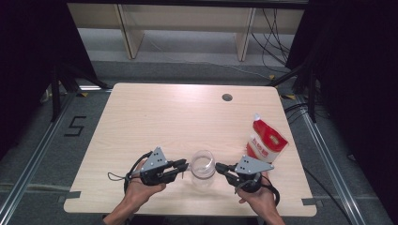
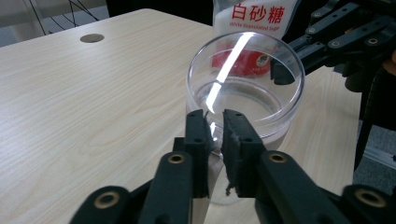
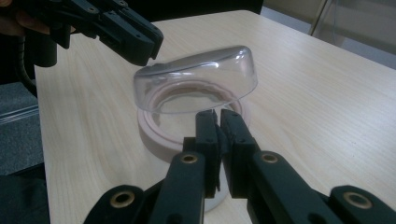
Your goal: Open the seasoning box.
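Observation:
A clear plastic lid [image 3: 201, 77] sits tilted over a pinkish-white jar base [image 3: 154, 137] near the table's front edge, and appears as a clear round [image 1: 202, 164] in the high view. My right gripper [image 3: 217, 114] is shut on the lid's near rim and lifts that side. It reaches in from the right [image 1: 219, 167]. My left gripper [image 2: 213, 116] comes from the left [image 1: 185, 165] at the opposite rim. Its jaws stand a little apart, with the lid's thin wall [image 2: 243, 88] in the gap. From the right gripper view, the left gripper [image 3: 147, 51] is at the lid's far edge.
A red and white sugar bag [image 1: 266, 140] lies on the table to the right of the jar, close behind the right hand. It also shows behind the lid as a sugar bag [image 2: 254, 16] with red print. A cable hole [image 1: 227, 97] is at the far side of the table [image 1: 155, 117].

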Available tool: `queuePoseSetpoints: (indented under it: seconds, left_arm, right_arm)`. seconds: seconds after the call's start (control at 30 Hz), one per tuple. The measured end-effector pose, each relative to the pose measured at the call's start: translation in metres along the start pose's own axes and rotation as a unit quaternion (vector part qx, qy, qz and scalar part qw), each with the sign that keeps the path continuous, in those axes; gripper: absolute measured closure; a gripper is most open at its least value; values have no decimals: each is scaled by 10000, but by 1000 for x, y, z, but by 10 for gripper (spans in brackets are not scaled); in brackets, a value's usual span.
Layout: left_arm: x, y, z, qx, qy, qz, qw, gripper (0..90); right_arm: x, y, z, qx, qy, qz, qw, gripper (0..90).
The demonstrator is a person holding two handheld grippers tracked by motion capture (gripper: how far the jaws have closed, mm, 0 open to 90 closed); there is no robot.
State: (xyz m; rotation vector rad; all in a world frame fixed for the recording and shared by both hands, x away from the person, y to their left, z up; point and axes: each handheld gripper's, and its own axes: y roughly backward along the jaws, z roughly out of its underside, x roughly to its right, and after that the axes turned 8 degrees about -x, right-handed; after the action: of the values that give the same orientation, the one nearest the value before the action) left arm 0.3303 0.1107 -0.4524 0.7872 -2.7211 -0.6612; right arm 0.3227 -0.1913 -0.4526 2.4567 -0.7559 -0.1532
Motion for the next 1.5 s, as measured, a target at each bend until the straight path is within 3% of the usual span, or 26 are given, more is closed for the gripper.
queuePoseSetpoints:
  seconds: [0.03,0.07,0.13,0.27,0.4,0.43,0.5,0.6,0.63,0.7,0.73,0.87,0.9,0.97,1.0,1.1,1.13,1.23,1.3,1.33,1.5]
  left_arm:
    - [0,2,-1,-41,-5,-37,10000,711]
    - [0,4,-1,-13,7,-48,10000,679]
    - [-1,7,-1,-74,47,-40,10000,575]
    - [0,11,6,-367,1,-161,9992,423]
    - [0,12,18,-581,98,-279,9979,331]
    - [-2,12,20,-612,-16,-297,9977,318]
    - [0,10,26,-625,142,-361,9973,291]
    - [-1,7,34,-661,109,-425,9969,265]
    - [-2,5,37,-650,87,-401,9970,260]
    - [-1,1,42,-695,177,-403,9966,244]
    - [-3,0,43,-715,95,-401,9966,239]
    - [-5,-2,45,-673,102,-401,9969,228]
    - [-5,-1,45,-654,128,-428,9969,228]
    - [-6,0,45,-600,224,-442,9970,226]
    - [-7,0,45,-593,166,-455,9971,226]
    - [-8,0,45,-517,249,-420,9975,226]
    - [-9,1,45,-561,186,-428,9973,226]
    - [-9,1,45,-514,196,-461,9974,226]
    - [-9,2,45,-502,270,-452,9974,226]
    - [-10,2,44,-491,198,-439,9976,226]
    - [-8,1,45,-477,282,-414,9976,226]
  right_arm:
    - [0,0,-1,25,60,-12,10000,862]
    - [-2,0,-2,72,-60,57,9999,862]
    - [-2,0,-4,96,50,13,9999,862]
    - [-4,1,-8,86,44,80,9999,862]
    - [-6,-1,-13,152,140,61,9998,863]
    - [-8,-1,-15,141,146,39,9998,862]
    - [-11,-1,-18,181,143,53,9997,862]
    - [-16,-3,-25,219,198,42,9996,862]
    - [-17,-4,-27,300,339,52,9990,862]
    - [-21,-5,-30,289,317,40,9991,862]
    - [-24,-7,-32,312,305,2,9990,862]
    - [-29,-12,-35,330,351,-98,9988,860]
    - [-28,-13,-36,409,495,-41,9979,859]
    - [-30,-14,-37,315,390,-163,9986,859]
    - [-31,-16,-37,349,390,-155,9985,859]
    - [-34,-19,-38,367,335,-154,9986,858]
    - [-35,-20,-38,314,392,-258,9984,857]
    - [-38,-25,-39,354,435,-248,9981,847]
    - [-41,-27,-39,257,488,-364,9978,846]
    - [-42,-29,-39,280,553,-337,9975,845]
    - [-40,-26,-38,279,497,-343,9978,832]
